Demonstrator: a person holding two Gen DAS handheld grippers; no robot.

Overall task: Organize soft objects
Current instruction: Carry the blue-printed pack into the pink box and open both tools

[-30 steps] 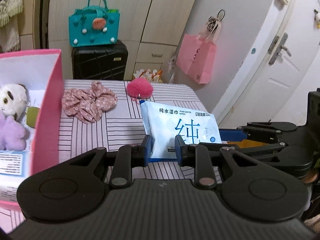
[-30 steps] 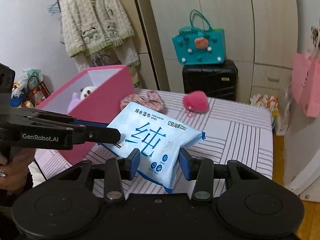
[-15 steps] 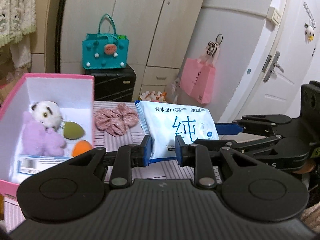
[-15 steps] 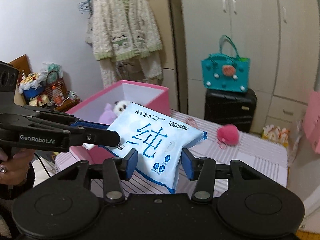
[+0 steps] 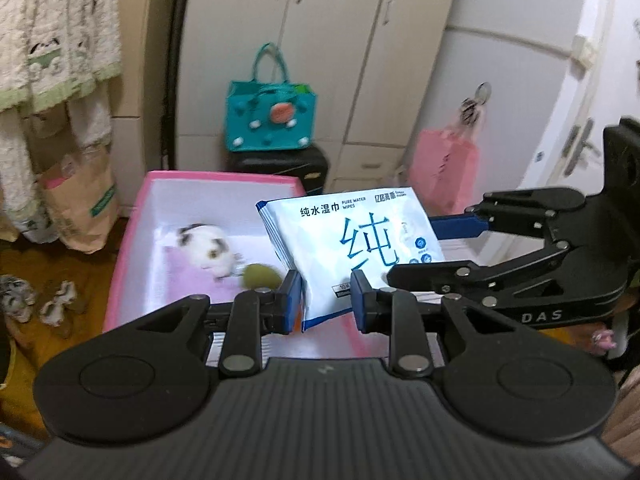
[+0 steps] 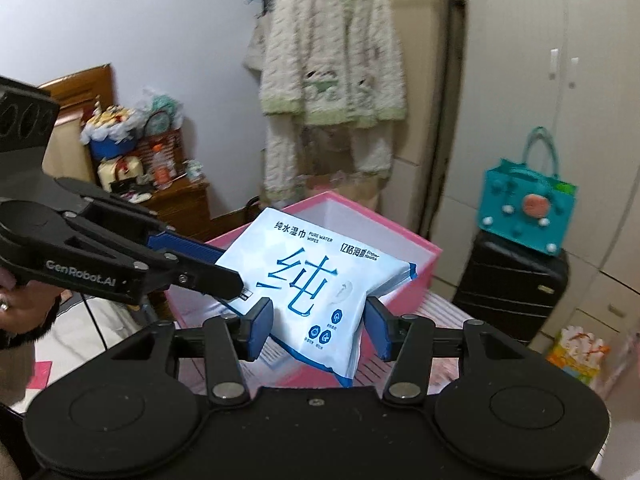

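A blue-and-white wet wipes pack [image 5: 352, 240] hangs in the air above the pink box [image 5: 132, 216]. My left gripper [image 5: 325, 302] is shut on its lower edge. My right gripper [image 6: 318, 326] is shut on its other end; the pack [image 6: 316, 276] fills the gap between the blue pads. The right gripper's fingers [image 5: 460, 224] also show in the left wrist view, on the pack's right side. Inside the box lie a white-and-black plush [image 5: 206, 250], a purple plush [image 5: 192, 280] and a green pom [image 5: 262, 276].
A teal handbag [image 5: 272, 120] sits on a black suitcase [image 6: 512, 284] behind the box [image 6: 400, 240]. A striped cloth [image 6: 436, 312] covers the table to the right. A pink bag [image 5: 444, 168] hangs on the door; a cardigan [image 6: 328, 72] hangs on the wardrobe.
Both grippers have carried the wipes pack up and to the left, from over the striped table to above the pink box. Both stay shut on it.
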